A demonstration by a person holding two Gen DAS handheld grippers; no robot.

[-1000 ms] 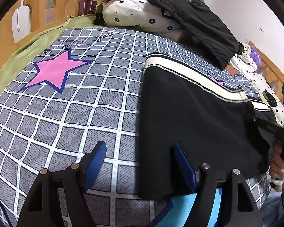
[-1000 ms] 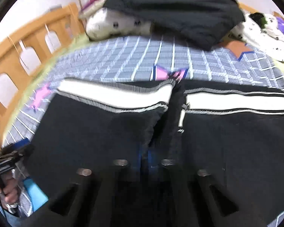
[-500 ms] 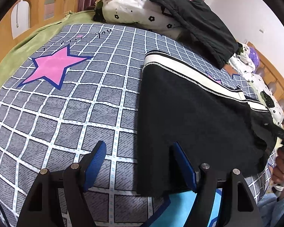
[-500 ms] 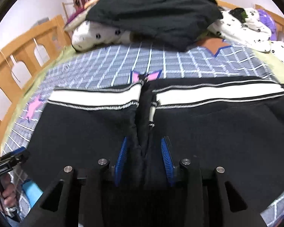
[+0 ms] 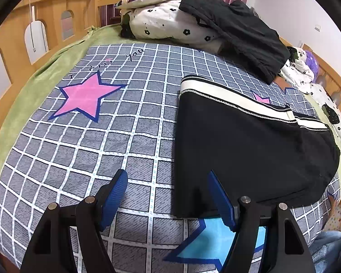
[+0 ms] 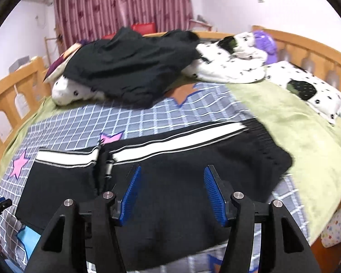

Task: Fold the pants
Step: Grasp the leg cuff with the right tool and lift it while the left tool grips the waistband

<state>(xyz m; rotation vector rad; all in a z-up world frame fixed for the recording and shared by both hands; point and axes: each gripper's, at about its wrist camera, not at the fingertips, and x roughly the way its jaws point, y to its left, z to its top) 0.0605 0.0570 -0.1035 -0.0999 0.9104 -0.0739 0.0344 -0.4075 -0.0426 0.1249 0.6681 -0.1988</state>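
Black pants point(image 5: 245, 145) with a white side stripe lie folded flat on the grey checked bedspread point(image 5: 102, 136). In the right wrist view the pants point(image 6: 170, 182) spread across the bed's near half, the stripe along the far edge. My left gripper point(image 5: 168, 182) is open and empty over the pants' near left corner, its right finger above the cloth. My right gripper point(image 6: 171, 177) is open and empty, raised over the middle of the pants.
A second black garment point(image 6: 129, 68) lies on spotted white bedding point(image 6: 234, 63) at the head of the bed. A wooden rail point(image 5: 34, 34) runs along the left side and another rail point(image 6: 307, 50) along the right. Green sheet point(image 6: 295, 136) lies beside the pants.
My right gripper opened, let go of the pants' middle and lifted back. The left gripper stayed open near the left corner and barely shifted.
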